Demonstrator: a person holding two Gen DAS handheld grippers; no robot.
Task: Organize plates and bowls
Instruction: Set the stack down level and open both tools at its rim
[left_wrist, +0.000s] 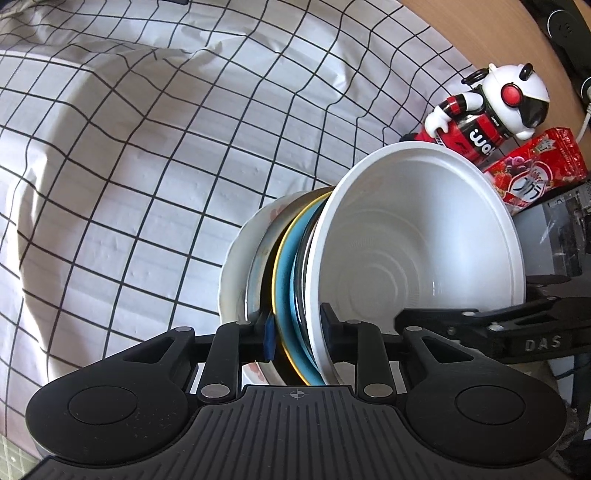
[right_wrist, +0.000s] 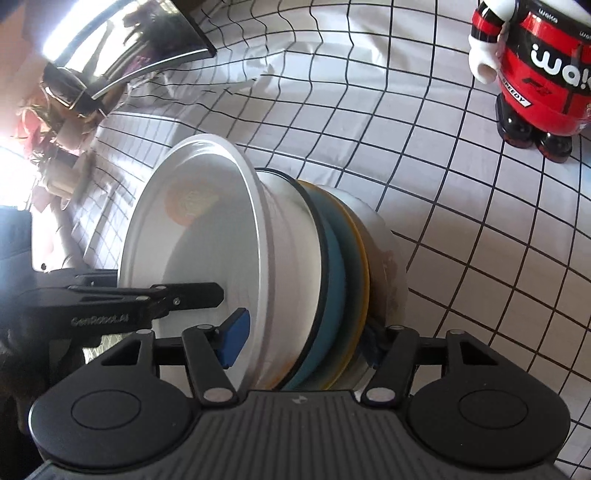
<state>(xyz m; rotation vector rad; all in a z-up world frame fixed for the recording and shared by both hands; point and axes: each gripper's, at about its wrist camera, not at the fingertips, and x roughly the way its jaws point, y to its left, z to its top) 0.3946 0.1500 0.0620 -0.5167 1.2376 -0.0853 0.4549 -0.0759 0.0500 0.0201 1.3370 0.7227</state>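
Left wrist view: the left gripper (left_wrist: 299, 332) sits on the near rim of the stack (left_wrist: 295, 258), with dishes on edge right ahead of the fingers.
Stack position: over the checked cloth (left_wrist: 129, 147), tipped on its side; I can't tell whether the lower edge rests on the cloth.
Stack axis: runs left-right across both views, square to each gripper's pointing line; the white bowl (left_wrist: 413, 240) mouth faces the toy figure (left_wrist: 491, 107) side.
Left grip: narrow pinch, with one pad on the blue plate (left_wrist: 286, 273) and the other finger inside the bowl. The white plate (left_wrist: 232, 273) lies outside that jaw.
Right grip: the right gripper (right_wrist: 306, 339) straddles the full stack at about half spread. The blue pad (right_wrist: 234, 339) is inside the bowl and the other finger is behind the white plate. I can't tell if the inner pad is pressing yet.
Nearer hand: both are at the rim and come in from opposite sides. The left finger shows in the bowl mouth in the right wrist view.
Pose: both point steeply down at the rim.
Next, my read: the right needs firm contact before the stack goes down flat.
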